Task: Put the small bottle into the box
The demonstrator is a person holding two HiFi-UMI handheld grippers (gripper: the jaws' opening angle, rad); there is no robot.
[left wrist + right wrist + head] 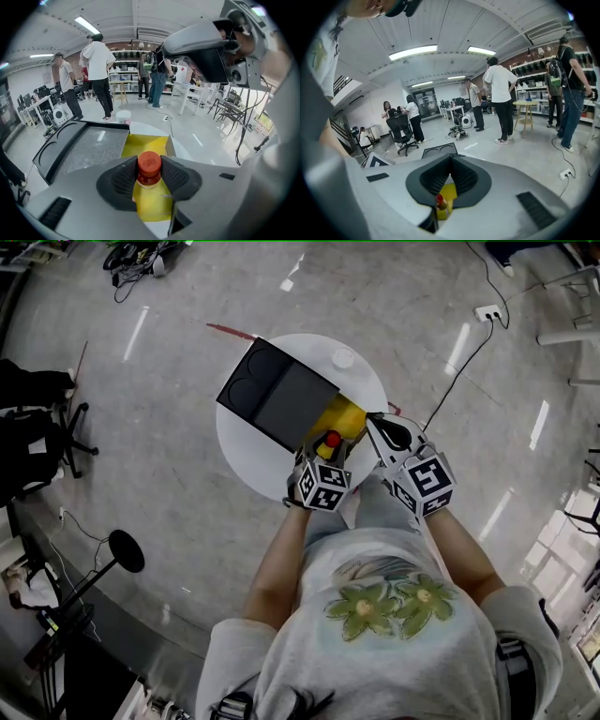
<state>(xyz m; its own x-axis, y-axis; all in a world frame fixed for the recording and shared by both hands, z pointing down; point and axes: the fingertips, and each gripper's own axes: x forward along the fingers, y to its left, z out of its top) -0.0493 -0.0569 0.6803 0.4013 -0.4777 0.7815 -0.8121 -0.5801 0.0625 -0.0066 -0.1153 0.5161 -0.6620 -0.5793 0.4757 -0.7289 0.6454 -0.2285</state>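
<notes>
A small bottle [331,440] with a red cap [149,164] and yellow contents hangs over the open yellow box [344,415] [146,144]. My left gripper [326,454] [149,177] is shut on its neck, one pad on each side just under the cap. The box's black lid [277,395] [79,147] lies flat and open to the left. The right gripper [386,427] [451,176] hovers by the box's right side, shut with nothing in it. Past its jaws I see the bottle [440,202] and the box [450,193].
The box stands on a round white table [234,451], with a small white jar [343,358] [123,116] at the far edge. On the floor are a cable with a power strip [487,311] and an office chair [37,432]. Several people [98,70] stand further off.
</notes>
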